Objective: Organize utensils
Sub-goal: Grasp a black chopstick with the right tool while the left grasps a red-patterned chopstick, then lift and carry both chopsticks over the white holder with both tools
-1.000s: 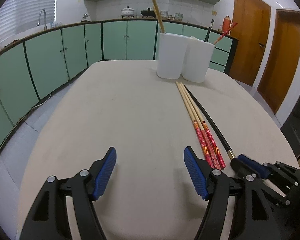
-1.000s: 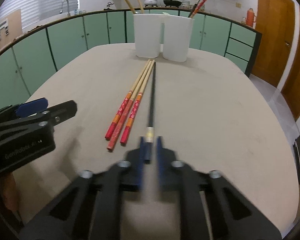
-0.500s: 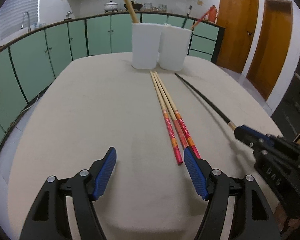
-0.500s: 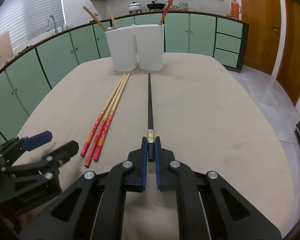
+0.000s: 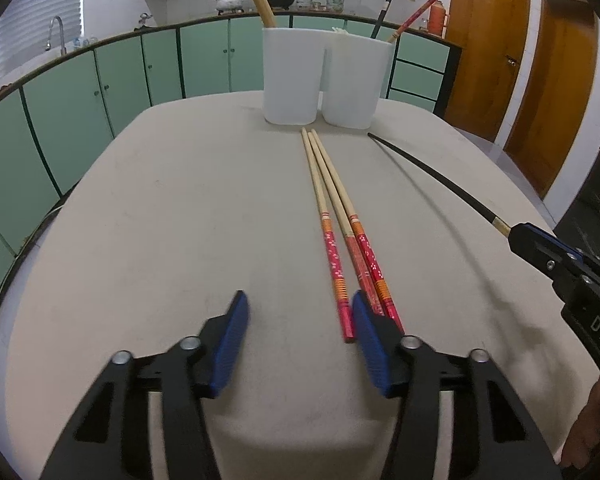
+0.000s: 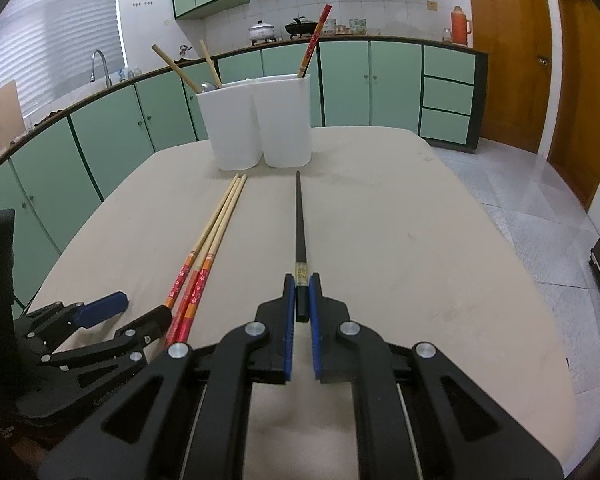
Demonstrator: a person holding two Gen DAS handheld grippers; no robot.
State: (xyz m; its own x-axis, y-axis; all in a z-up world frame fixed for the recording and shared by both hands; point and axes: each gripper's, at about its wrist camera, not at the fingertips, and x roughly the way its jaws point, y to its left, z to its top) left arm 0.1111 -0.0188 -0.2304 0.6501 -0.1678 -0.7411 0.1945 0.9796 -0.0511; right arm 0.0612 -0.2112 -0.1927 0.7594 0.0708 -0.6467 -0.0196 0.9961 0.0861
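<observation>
On the beige tabletop (image 6: 400,216), which fills both views, two white holders (image 6: 260,120) stand touching side by side at the far end, each with a few chopsticks already upright in it. Just short of them lie three red-handled bamboo chopsticks (image 5: 332,208), packed together with their tips toward the holders. The right tongs (image 6: 301,308) are clamped on the butt of a black chopstick (image 6: 300,220), which points straight ahead at the right-hand holder and, judging by the shadow under it in the left view, rides clear of the tabletop. The left tongs (image 5: 300,336) sit low over the red ends of the bamboo set; their jaws have just been closing, yet they are still apart with nothing pinched, the right pad (image 5: 370,344) touching or just over the outer two handles and only the nearest stick's end falling inside the gap. The step in hand looks like a double one: carrying the black stick to a holder while taking hold of a bamboo one. To do it well, I judge the left tongs should shift slightly toward the sticks so the pads straddle one handle rather than press on top of the bundle, then squeeze near the end without scattering its neighbours. The right should lift the black tip above the rim before tilting it in, since a long stick gripped at its very end can swing.
</observation>
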